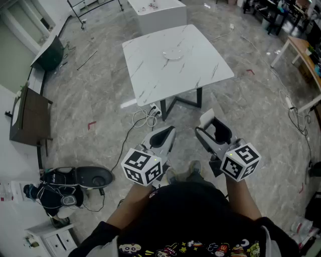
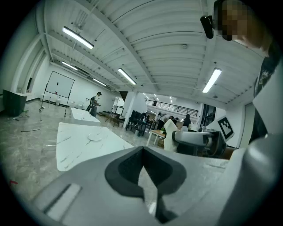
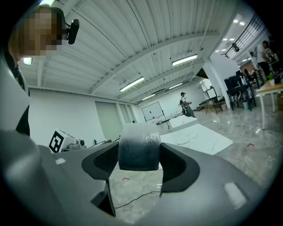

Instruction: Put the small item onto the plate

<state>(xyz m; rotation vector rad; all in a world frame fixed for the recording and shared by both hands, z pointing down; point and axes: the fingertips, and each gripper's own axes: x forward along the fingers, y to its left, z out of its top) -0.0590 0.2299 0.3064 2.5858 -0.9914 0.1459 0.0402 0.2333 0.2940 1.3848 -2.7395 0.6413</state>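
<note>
A white plate [image 1: 174, 54] lies on the white marble table [image 1: 150, 80], well ahead of me, and shows small in the left gripper view [image 2: 94, 137] and the right gripper view [image 3: 182, 141]. My right gripper [image 1: 213, 131] is held in the air over the floor, short of the table, shut on the small item [image 3: 139, 150], a pale blocky piece that fills the span between its pads. The item shows white at the jaw tips [image 1: 206, 119]. My left gripper [image 1: 163, 136] hangs beside it, shut and empty [image 2: 142, 170].
White cables [image 1: 145, 118] lie on the floor by the table's near leg. A white box-like stand [image 1: 155, 12] is beyond the table. A dark cabinet [image 1: 27, 120] and black gear [image 1: 90, 176] sit at the left, a wooden table [image 1: 306, 55] at the right.
</note>
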